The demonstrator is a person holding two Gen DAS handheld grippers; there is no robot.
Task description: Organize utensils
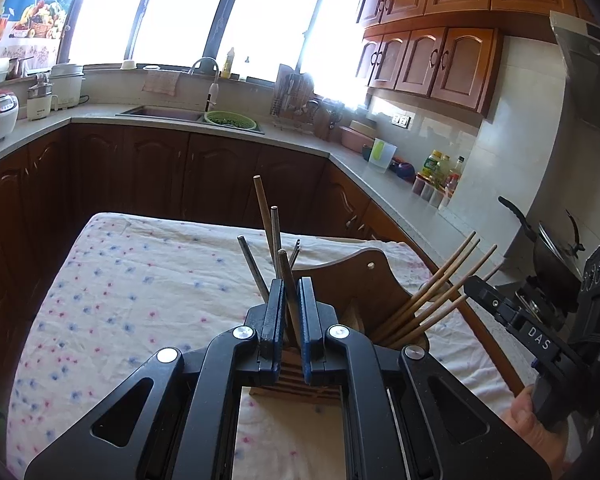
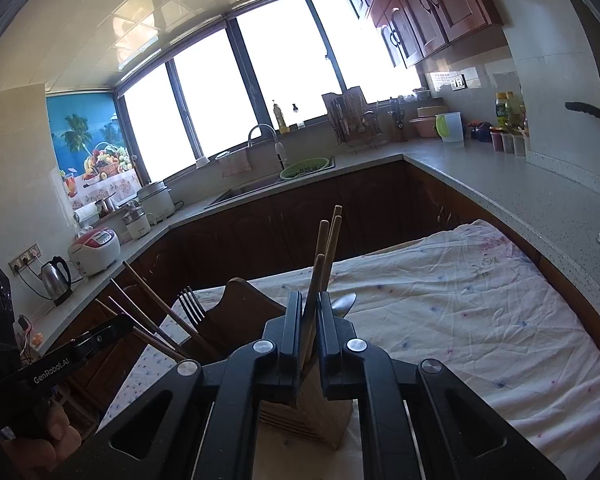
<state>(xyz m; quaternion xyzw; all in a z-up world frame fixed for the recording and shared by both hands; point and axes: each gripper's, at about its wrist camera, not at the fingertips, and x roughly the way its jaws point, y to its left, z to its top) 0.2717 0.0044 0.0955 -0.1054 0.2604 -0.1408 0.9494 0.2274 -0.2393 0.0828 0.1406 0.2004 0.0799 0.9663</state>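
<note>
A wooden utensil holder point(image 1: 340, 276) stands on a table with a floral cloth point(image 1: 140, 280). My left gripper point(image 1: 291, 284) is shut on a wooden chopstick point(image 1: 286, 268) that stands upright in the holder's left compartment, beside metal chopsticks point(image 1: 252, 268) and a fork point(image 1: 296, 248). A bundle of wooden chopsticks point(image 1: 440, 292) leans out of the right compartment. There my right gripper point(image 2: 309, 298) is shut on one wooden chopstick point(image 2: 318, 276), just over the holder's slatted box point(image 2: 316, 412). More chopsticks point(image 2: 332, 236) and a spoon point(image 2: 344, 304) stand behind it. The fork point(image 2: 192, 300) shows to the left.
Dark kitchen cabinets and a grey counter point(image 1: 380, 176) wrap around the far side and the right of the table. A sink point(image 1: 160, 112) lies under the windows. A black wok point(image 1: 552, 248) sits at the right. A person's hand point(image 1: 528, 412) holds the right gripper's handle.
</note>
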